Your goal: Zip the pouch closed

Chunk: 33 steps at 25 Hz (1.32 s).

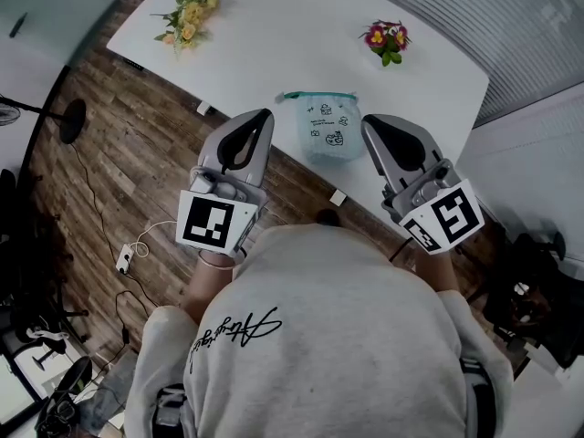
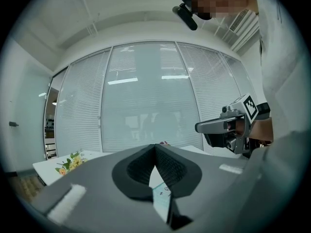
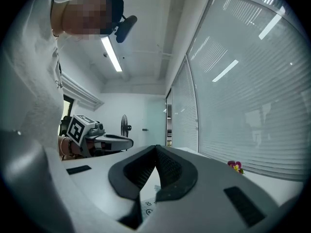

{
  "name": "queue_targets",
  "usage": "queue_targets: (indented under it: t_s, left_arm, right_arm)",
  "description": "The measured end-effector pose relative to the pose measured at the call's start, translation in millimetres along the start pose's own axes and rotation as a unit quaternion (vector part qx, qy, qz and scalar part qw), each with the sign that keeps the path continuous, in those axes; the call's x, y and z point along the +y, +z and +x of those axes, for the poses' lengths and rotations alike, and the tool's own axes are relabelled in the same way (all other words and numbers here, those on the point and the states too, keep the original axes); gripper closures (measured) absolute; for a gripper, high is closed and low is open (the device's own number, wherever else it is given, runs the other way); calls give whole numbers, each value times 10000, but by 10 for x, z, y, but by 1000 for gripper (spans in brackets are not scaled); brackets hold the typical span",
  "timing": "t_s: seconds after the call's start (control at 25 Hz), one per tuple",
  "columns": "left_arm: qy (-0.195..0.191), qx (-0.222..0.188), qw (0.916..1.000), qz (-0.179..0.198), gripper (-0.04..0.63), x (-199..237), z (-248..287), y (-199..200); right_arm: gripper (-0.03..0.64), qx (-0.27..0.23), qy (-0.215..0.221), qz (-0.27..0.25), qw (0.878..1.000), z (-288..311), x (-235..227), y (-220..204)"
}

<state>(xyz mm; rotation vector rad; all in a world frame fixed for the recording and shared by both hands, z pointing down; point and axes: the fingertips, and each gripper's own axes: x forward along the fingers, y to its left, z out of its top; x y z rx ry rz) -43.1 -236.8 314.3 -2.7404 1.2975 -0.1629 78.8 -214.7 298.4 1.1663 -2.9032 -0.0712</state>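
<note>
Pouch (image 1: 328,128) lies on table (image 1: 274,35), zipper edge on its far side, running left-right; left gripper (image 1: 265,117) and right gripper (image 1: 369,122) flank pouch, both clenched on nothing, right looks nearer

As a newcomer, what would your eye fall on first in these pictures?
The pale teal pouch at the near edge of the white table, flanked by the left gripper and right gripper, both shut. Beyond it lie yellow flowers at left and red flowers at right.
</note>
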Motion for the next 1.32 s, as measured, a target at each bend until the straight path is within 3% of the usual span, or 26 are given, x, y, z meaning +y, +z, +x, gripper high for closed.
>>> queue_targets:
  t_s: [1.32]
  left_arm:
    - [-151,-104,9998,55,595,-53,111,86]
  right_arm:
    - [617,80,-383,-10,9992,-40,-196,-31]
